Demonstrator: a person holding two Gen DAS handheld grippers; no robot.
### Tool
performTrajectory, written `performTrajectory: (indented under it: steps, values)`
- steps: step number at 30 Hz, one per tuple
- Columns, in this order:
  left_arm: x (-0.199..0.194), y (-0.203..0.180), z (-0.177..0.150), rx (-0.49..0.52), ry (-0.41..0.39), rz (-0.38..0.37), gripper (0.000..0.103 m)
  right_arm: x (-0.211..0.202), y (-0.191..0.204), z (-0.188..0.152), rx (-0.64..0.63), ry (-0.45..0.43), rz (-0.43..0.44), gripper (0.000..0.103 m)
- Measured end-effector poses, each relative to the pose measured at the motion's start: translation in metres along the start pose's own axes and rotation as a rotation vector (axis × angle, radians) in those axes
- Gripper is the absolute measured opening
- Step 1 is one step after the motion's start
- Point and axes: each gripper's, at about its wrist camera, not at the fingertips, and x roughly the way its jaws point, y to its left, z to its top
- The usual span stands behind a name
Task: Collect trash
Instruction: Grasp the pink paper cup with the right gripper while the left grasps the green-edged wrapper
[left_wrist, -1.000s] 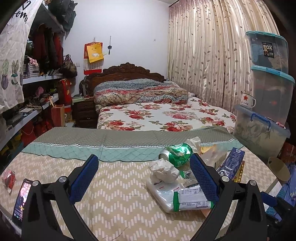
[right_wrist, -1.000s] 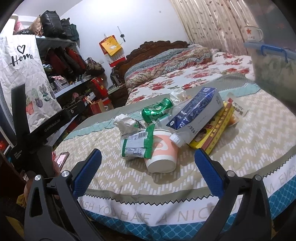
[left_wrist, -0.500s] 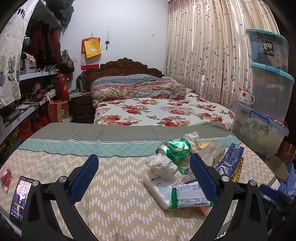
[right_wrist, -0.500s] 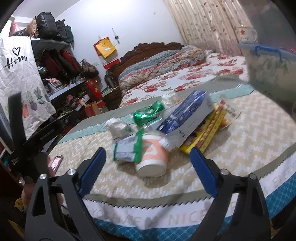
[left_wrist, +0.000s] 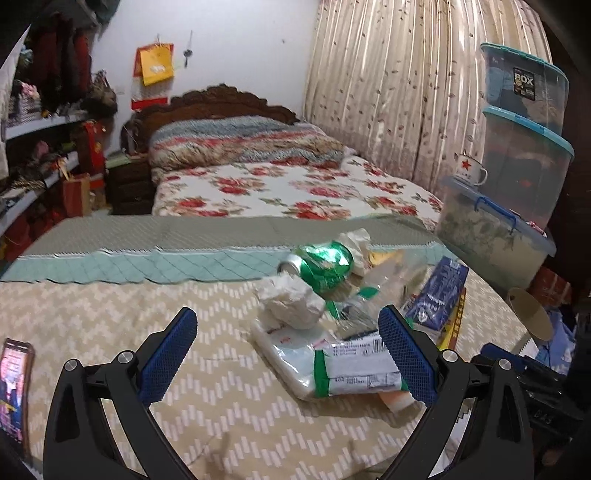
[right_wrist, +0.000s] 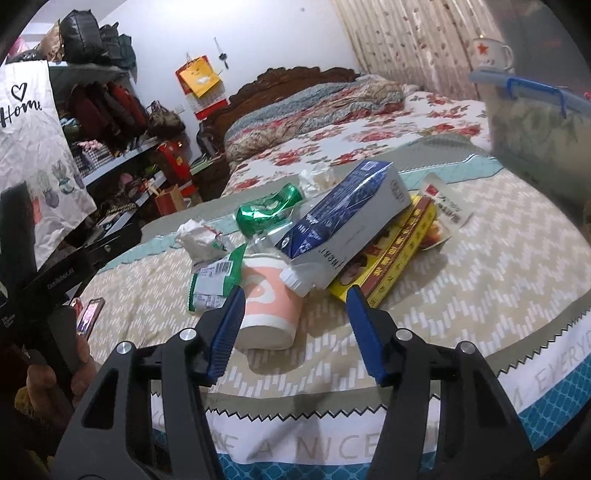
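Note:
A pile of trash lies on the zigzag-patterned cloth (right_wrist: 480, 280). It holds a pink paper cup (right_wrist: 269, 306) on its side, a blue-grey carton (right_wrist: 351, 218), a crushed green can (right_wrist: 269, 212), crumpled tissue (right_wrist: 197, 240), a green-banded wrapper (right_wrist: 210, 280) and a yellow flat box (right_wrist: 399, 251). My right gripper (right_wrist: 295, 328) is closing around the cup. Its left pad is at the cup's side and its right pad stands apart. My left gripper (left_wrist: 288, 354) is open over the cloth. The wrapper (left_wrist: 332, 365) and tissue (left_wrist: 291, 302) lie by its right finger (left_wrist: 406, 358).
A phone (left_wrist: 13, 384) lies at the table's left edge. Stacked clear storage boxes (left_wrist: 524, 147) with an enamel mug (left_wrist: 471, 170) stand at the right. A flowered bed (left_wrist: 288, 188) is behind and cluttered shelves (right_wrist: 110, 147) are to the left. A hand (right_wrist: 48, 380) holds the left gripper's body (right_wrist: 55, 266).
The right gripper's jaws have narrowed a lot and come closer to the pink cup. The left gripper has tipped down and moved nearer the pile, still open.

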Motion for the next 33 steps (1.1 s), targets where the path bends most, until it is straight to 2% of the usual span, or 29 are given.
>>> performTrajectory:
  steps: [2, 4, 11, 13, 15, 17, 20, 24, 28, 31, 33]
  values:
    - [0.007, 0.004, -0.004, -0.007, 0.030, -0.014, 0.092, 0.004, 0.004, 0.002, -0.012, 0.011, 0.014, 0.057]
    - [0.013, 0.013, -0.008, -0.027, 0.066, -0.027, 0.084, 0.012, 0.010, 0.006, -0.040, 0.028, 0.041, 0.051]
    - [0.012, 0.043, -0.023, -0.069, 0.111, -0.037, 0.084, 0.061, 0.037, 0.019, -0.117, 0.132, 0.113, 0.048]
    - [0.009, 0.049, -0.022, -0.076, 0.107, -0.044, 0.084, 0.070, 0.048, 0.015, -0.125, 0.171, 0.186, 0.048]
    - [0.006, 0.054, -0.021, -0.082, 0.096, -0.046, 0.085, 0.061, 0.074, 0.006, -0.237, 0.171, 0.286, 0.048]
    - [0.005, 0.056, -0.019, -0.088, 0.088, -0.063, 0.085, 0.049, 0.091, -0.005, -0.338, 0.162, 0.334, 0.048]
    - [0.008, 0.050, -0.017, -0.084, 0.093, -0.094, 0.086, 0.041, 0.096, -0.016, -0.401, 0.149, 0.308, 0.048]
    - [0.014, 0.033, -0.026, -0.025, 0.130, -0.123, 0.088, 0.039, 0.074, -0.018, -0.341, 0.158, 0.246, 0.048]
    - [0.020, 0.023, -0.040, 0.002, 0.186, -0.135, 0.094, 0.037, 0.059, -0.015, -0.289, 0.140, 0.200, 0.049]
    - [0.023, 0.011, -0.049, 0.039, 0.215, -0.147, 0.094, 0.032, 0.052, -0.014, -0.299, 0.098, 0.146, 0.058]
    - [0.026, 0.001, -0.055, 0.086, 0.236, -0.143, 0.094, 0.032, 0.049, -0.015, -0.310, 0.096, 0.114, 0.060]
